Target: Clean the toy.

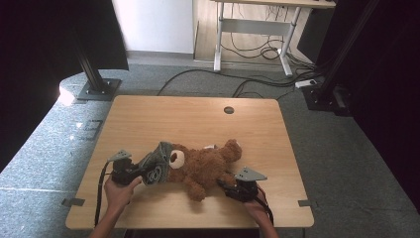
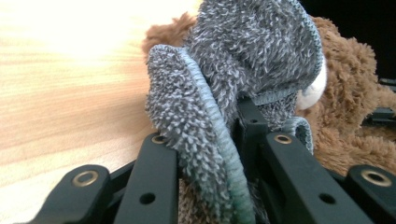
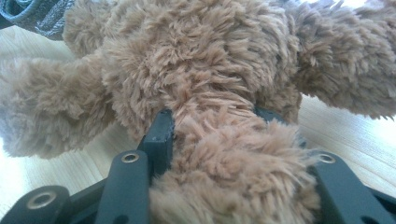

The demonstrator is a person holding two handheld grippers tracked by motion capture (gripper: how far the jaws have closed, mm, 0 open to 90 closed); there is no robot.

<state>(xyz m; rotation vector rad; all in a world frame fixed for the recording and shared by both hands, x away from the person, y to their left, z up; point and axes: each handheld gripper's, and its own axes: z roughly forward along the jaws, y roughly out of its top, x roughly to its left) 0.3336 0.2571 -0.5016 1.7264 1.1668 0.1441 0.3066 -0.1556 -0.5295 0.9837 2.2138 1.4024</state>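
Observation:
A brown teddy bear (image 1: 205, 166) lies on its back across the near middle of the wooden table (image 1: 198, 119), head to the left. A grey knitted hat (image 1: 157, 162) sits partly over its head. My left gripper (image 1: 141, 171) is shut on the hat's rim; in the left gripper view the grey hat (image 2: 219, 116) is folded between the black jaws, with the bear (image 2: 355, 107) behind. My right gripper (image 1: 225, 186) is shut on one of the bear's limbs; brown fur (image 3: 219, 140) bulges between its jaws in the right gripper view.
The far half of the table is bare wood with a cable hole (image 1: 229, 109). Black stand bases (image 1: 99, 89) sit on the floor at both far corners. Cables (image 1: 257, 84) and a desk frame (image 1: 252, 29) lie beyond.

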